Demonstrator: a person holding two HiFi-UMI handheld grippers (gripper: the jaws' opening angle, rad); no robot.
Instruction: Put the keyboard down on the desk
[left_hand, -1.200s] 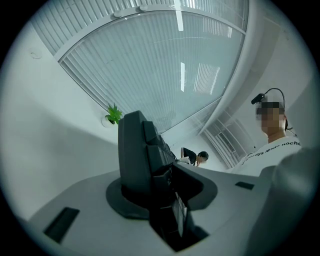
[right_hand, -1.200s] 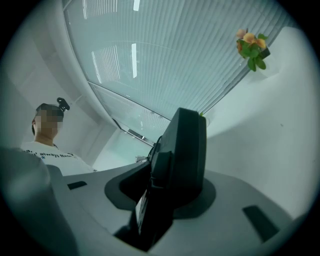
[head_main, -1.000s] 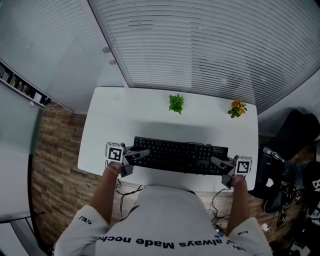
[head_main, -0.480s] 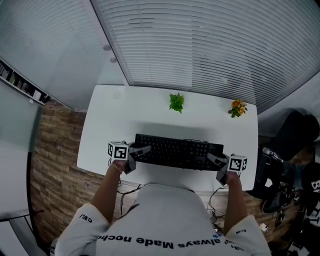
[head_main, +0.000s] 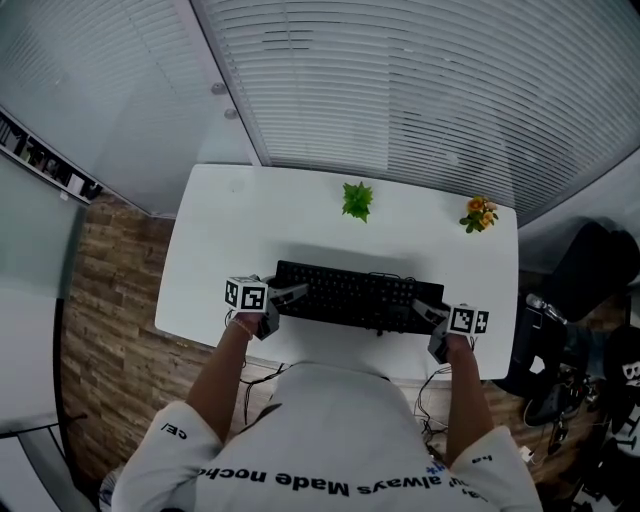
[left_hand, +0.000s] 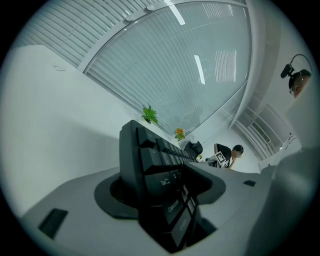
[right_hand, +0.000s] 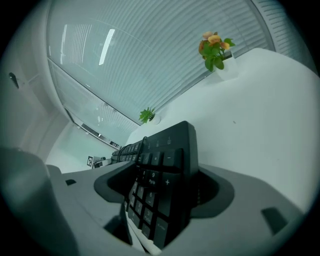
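While both pairs of jaws are opening, the keyboard (head_main: 350, 297) looks already down.

Head view:
- Keyboard lies long side left to right, on the near half of the desk (head_main: 225, 235), about centred.
- Against a second ago it shows smaller and sits a little farther in. I read that as lowered onto the top.
- Your left gripper (head_main: 290, 293) is at its left end and your right gripper (head_main: 425, 310) at its right end. Both have followed it down and in.
- Plant (head_main: 357, 200) and flowers (head_main: 479, 215) stand at the far edge, well apart from it.

Left gripper view:
- The left end of the keyboard (left_hand: 150, 165) stands between the jaws.
- A dark gap shows on its underside. The pads do not seem to press, so the grip is let go.

Right gripper view:
- The numpad end (right_hand: 160, 185) is between the jaws, with slack showing on the desk side. Released here too.

Meaning for the task:
- The set-down looks done, judging by both ends freed with the keyboard level.
- What remains for you is to draw both grippers outward, off the ends, without dragging it.
- Watch the cable at the right end; it runs close to the jaw.
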